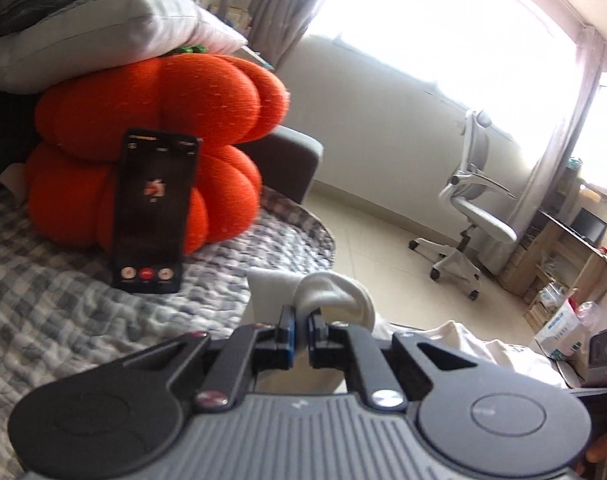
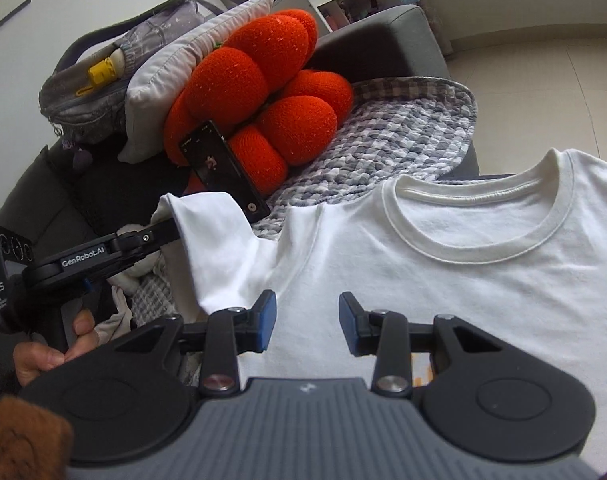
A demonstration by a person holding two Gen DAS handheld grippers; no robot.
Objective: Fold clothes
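Note:
A white T-shirt (image 2: 443, 280) lies spread on the quilted checked blanket (image 2: 383, 148), its round collar (image 2: 479, 216) toward the far edge. My left gripper (image 1: 301, 330) is shut on the shirt's sleeve (image 1: 331, 292), which bunches up white between its blue pads. In the right wrist view that same left gripper (image 2: 165, 228) holds the sleeve (image 2: 215, 248) lifted above the blanket, gripped by a hand (image 2: 51, 352). Over the shirt's chest my right gripper (image 2: 307, 322) hovers open, with nothing between its fingers.
A black phone (image 1: 153, 212) with a lit screen leans on stacked orange pumpkin cushions (image 1: 159, 128) under a grey pillow (image 1: 95, 32). A grey bag (image 2: 115, 60) sits behind. An office chair (image 1: 471, 208), a wooden desk (image 1: 563, 248) and tiled floor lie beyond the sofa's edge.

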